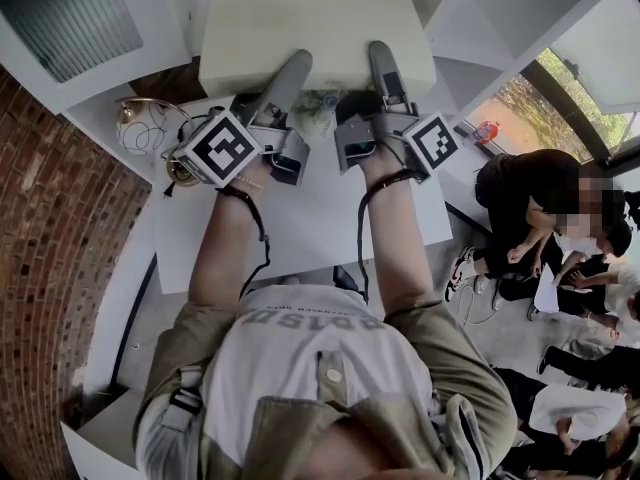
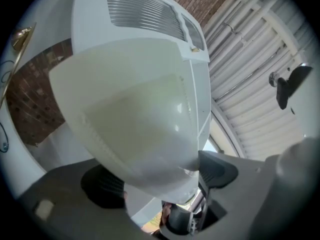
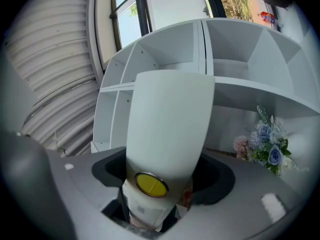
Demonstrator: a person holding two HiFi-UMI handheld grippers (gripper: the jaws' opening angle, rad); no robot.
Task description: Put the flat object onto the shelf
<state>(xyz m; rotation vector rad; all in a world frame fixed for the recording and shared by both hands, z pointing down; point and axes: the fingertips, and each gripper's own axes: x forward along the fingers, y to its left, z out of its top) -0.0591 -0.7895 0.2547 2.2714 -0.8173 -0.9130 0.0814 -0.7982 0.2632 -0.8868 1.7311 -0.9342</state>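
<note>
The flat object is a thick cream-white board held out level over the white table, in front of the white cubby shelf. My right gripper is shut on the board's near edge. In the right gripper view the board fills the gap between its pads, and a yellow round sticker shows on the board's end. My left gripper stands open around the same edge. In the left gripper view the board lies loosely between the wide jaws, close to the right pad.
A bunch of artificial flowers stands on the table under the shelf. A gold wire ornament sits at the table's left end. A brick wall runs along the left. A vented white unit is beside it. People sit on the floor at right.
</note>
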